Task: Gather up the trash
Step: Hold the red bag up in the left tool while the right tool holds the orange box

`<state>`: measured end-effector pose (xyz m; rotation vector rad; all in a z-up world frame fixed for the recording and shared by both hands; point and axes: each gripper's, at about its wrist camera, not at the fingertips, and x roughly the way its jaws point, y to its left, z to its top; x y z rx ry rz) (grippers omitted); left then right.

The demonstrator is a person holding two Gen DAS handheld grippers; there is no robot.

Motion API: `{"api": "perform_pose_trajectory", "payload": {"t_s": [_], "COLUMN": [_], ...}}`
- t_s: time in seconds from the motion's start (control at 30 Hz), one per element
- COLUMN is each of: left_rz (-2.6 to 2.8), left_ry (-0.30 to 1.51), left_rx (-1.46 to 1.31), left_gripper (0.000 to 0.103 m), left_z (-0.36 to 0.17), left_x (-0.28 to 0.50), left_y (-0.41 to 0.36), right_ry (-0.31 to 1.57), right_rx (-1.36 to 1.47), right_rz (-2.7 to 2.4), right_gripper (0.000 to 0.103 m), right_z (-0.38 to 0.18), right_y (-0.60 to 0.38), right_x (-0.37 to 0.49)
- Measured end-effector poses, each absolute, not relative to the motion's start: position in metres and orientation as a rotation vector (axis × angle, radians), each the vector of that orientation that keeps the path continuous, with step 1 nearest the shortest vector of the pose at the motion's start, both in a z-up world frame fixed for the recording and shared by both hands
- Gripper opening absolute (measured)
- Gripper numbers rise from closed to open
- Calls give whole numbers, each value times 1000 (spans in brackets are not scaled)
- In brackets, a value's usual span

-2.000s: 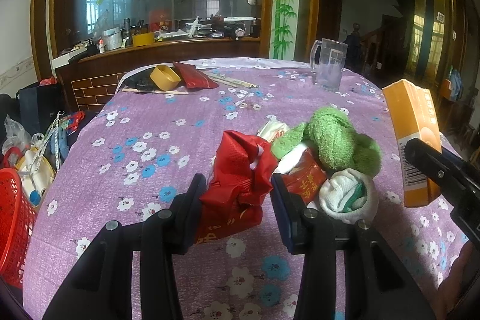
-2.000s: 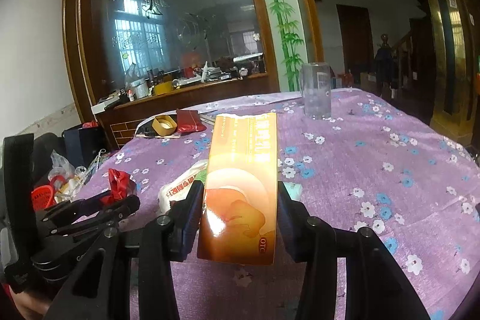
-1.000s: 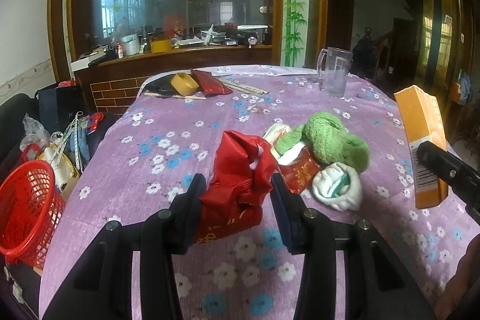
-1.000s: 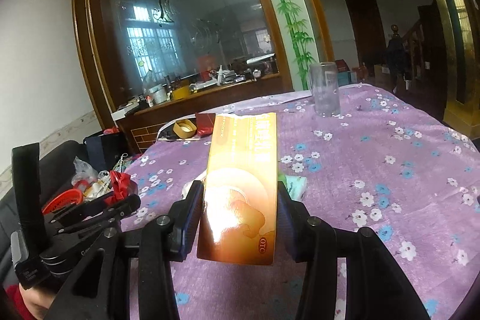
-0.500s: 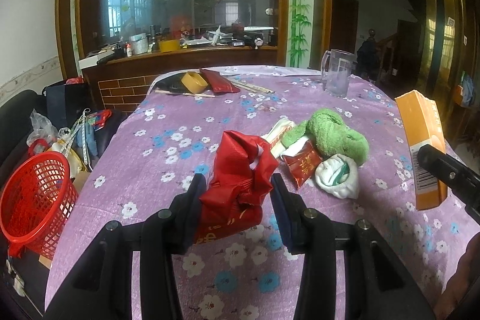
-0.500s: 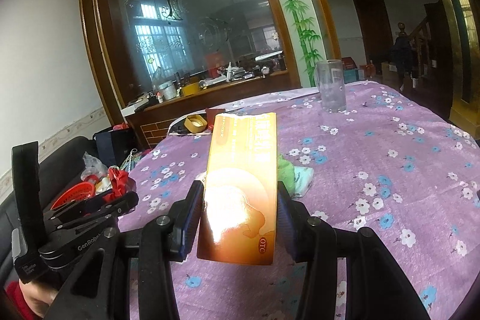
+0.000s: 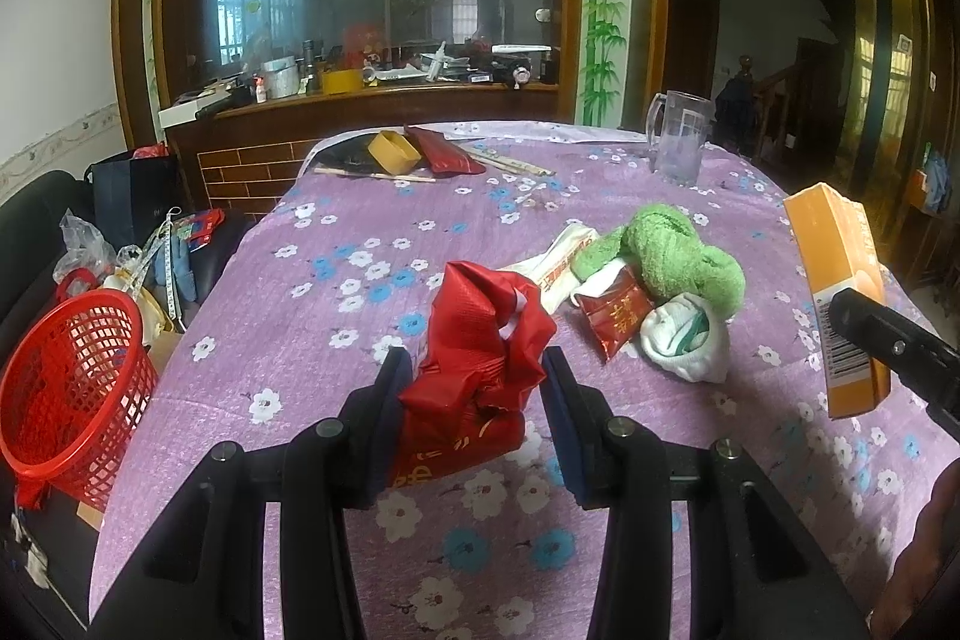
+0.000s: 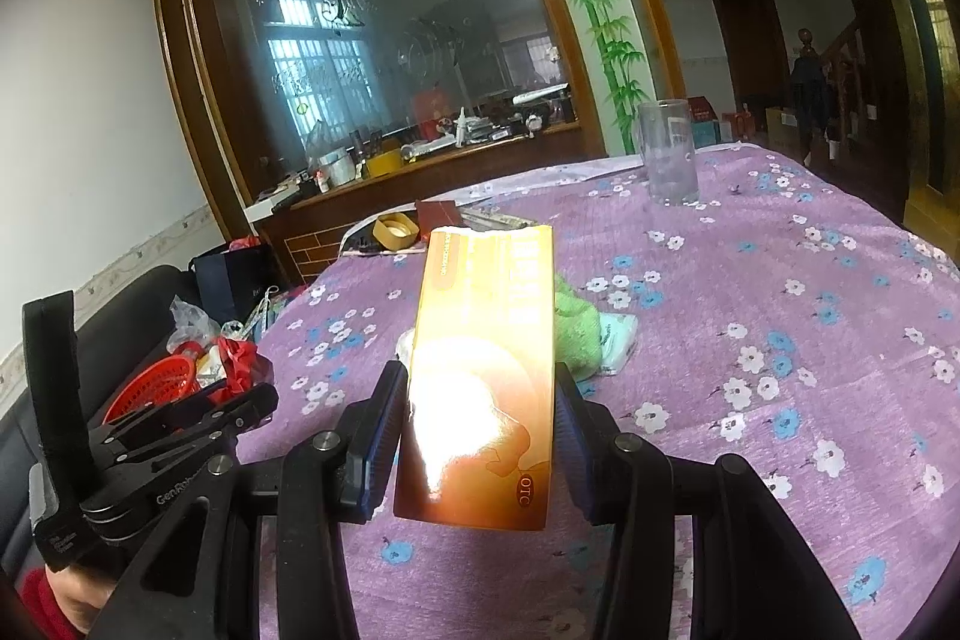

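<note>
Left wrist view: left gripper [image 7: 477, 400] with fingers [image 7: 384, 394] pinching a crumpled red foil wrapper [image 7: 474, 358], lifted clear of the purple flowered cloth on the bench [image 7: 336, 316]. Compared with two seconds back, much more of the red plastic mesh basket [image 7: 72, 376] in sight at the lower left, off the bench edge, and the leftover pile looking farther off: fluffy green cloth [image 7: 666, 256], small red sachet [image 7: 615, 313], white crumpled wad [image 7: 684, 337], white printed wrapper [image 7: 564, 265]. At the right edge, tall orange cardboard box [image 7: 837, 274] gripped by the right gripper's dark finger [image 7: 888, 346]. Clear glass mug [image 7: 678, 139] standing far back, not trash by the look of it. Right wrist view: right gripper [image 8: 477, 424] with fingers [image 8: 381, 418] clamped on both narrow sides of the orange box, held upright and glaring under the light; left gripper low at the left with the red wrapper, basket rim just behind it. Judged from the shift: both loads pulled back and up from the pile, drifting toward the basket; drop-off probably next, pile on the cloth not yet collected.
</note>
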<state>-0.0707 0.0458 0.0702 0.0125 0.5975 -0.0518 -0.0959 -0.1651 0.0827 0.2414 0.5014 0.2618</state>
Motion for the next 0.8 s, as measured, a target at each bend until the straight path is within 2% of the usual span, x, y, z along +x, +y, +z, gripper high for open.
{"api": "perform_pose_trajectory", "payload": {"t_s": [0.8], "left_rz": [8], "left_ry": [618], "left_rx": [-24], "left_gripper": [42], "left_z": [67], "left_x": [-71], "left_y": [74], "right_ry": [557], "right_rx": [196], "right_rz": [300], "right_gripper": [51], "right_z": [80], "right_y": [-134], "right_x": [-88]}}
